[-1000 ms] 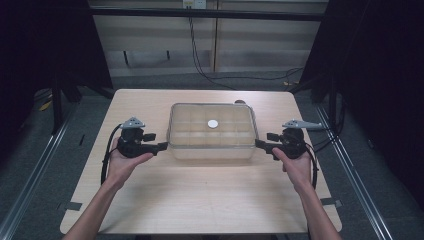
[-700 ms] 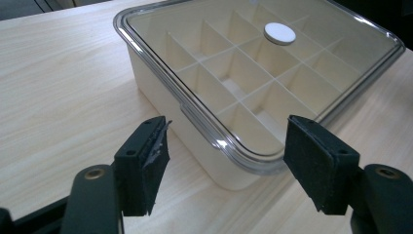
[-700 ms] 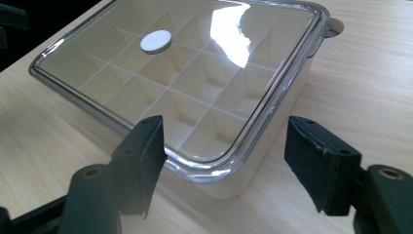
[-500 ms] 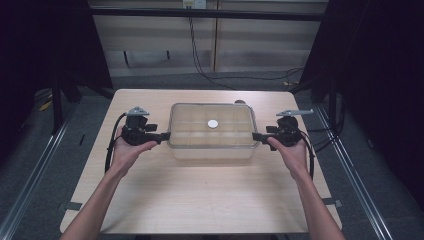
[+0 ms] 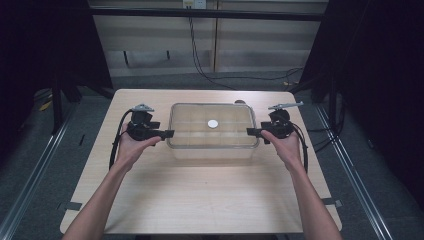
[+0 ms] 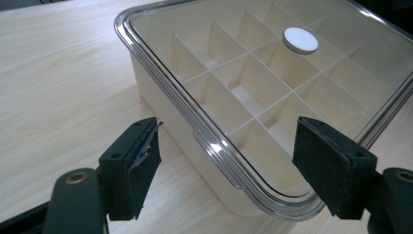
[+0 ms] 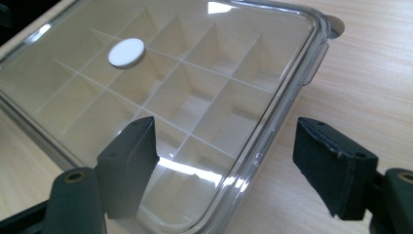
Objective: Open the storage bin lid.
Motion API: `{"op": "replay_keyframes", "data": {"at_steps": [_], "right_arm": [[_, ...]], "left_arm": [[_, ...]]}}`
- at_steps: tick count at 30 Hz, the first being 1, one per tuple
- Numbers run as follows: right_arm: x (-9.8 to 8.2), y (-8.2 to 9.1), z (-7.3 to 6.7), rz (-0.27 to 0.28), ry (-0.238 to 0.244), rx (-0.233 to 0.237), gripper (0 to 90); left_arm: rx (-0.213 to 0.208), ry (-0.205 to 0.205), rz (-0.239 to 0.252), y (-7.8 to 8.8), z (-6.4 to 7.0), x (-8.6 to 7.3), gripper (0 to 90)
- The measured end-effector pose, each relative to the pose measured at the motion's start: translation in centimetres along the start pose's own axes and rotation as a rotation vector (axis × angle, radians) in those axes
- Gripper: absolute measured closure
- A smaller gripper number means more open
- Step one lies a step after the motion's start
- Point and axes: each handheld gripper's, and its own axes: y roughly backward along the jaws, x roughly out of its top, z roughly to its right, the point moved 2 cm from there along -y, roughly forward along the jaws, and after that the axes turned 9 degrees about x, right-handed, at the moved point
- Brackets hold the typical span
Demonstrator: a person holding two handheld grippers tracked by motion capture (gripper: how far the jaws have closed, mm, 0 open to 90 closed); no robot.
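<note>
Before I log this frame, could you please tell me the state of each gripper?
Left gripper: open, holding nothing, at the box edge.
Right gripper: open, holding nothing, at the opposite edge.

no readable text, label, brand or number anywhere; the white disc [image 6: 300, 39] on the box lid is blank

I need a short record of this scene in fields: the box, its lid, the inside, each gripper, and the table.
box: cream plastic box, middle of the table
lid: clear lid closed on the box, white round button at its centre
inside: dividers forming compartments; contents cannot be told
left gripper: open, at the box's left end, jaws astride the lid edge
right gripper: open, at the box's right end, jaws astride the lid edge
table: light wood
</note>
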Motion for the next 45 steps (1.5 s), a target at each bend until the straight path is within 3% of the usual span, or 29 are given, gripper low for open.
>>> {"op": "replay_keyframes", "data": {"at_steps": [2,5,10,12,14,19,21,25,34,45], "right_arm": [[-0.1,-0.5,-0.1,0.006,-0.027,0.019,24.3],[-0.1,-1.0,-0.5,-0.004,-0.021,0.0,22.2],[-0.4,-1.8,0.0,-0.03,-0.044,0.006,19.5],[-0.4,-2.0,0.1,-0.033,-0.035,0.017,19.7],[-0.3,-2.1,0.0,-0.026,-0.021,0.005,19.6],[0.0,-2.6,0.2,-0.046,-0.037,-0.008,15.4],[-0.2,-3.1,0.3,-0.058,-0.052,-0.002,14.6],[-0.3,-3.9,0.2,-0.048,-0.079,0.025,8.7],[-0.1,-4.1,0.5,-0.045,-0.084,0.025,8.7],[-0.4,-4.5,1.1,-0.025,-0.127,0.049,8.6]], "left_arm": [[-0.012,0.012,-0.006,-0.5,0.2,-0.2,22.7],[-0.016,0.004,-0.015,-0.8,0.3,-0.3,21.5],[-0.043,0.004,-0.014,-1.0,0.9,-0.5,20.4],[-0.02,-0.001,-0.009,-1.1,0.9,-0.4,21.5],[-0.027,0.011,-0.018,-1.4,0.9,-0.5,20.9],[-0.012,0.018,-0.018,-2.0,0.8,-0.6,20.9],[-0.025,0.014,-0.027,-2.3,0.9,-0.6,20.7],[-0.034,0.014,-0.029,-2.6,1.1,-0.5,19.3],[-0.052,0.014,-0.064,-3.5,1.1,0.0,13.6],[-0.069,0.021,-0.071,-3.7,1.1,0.1,15.2]]}}
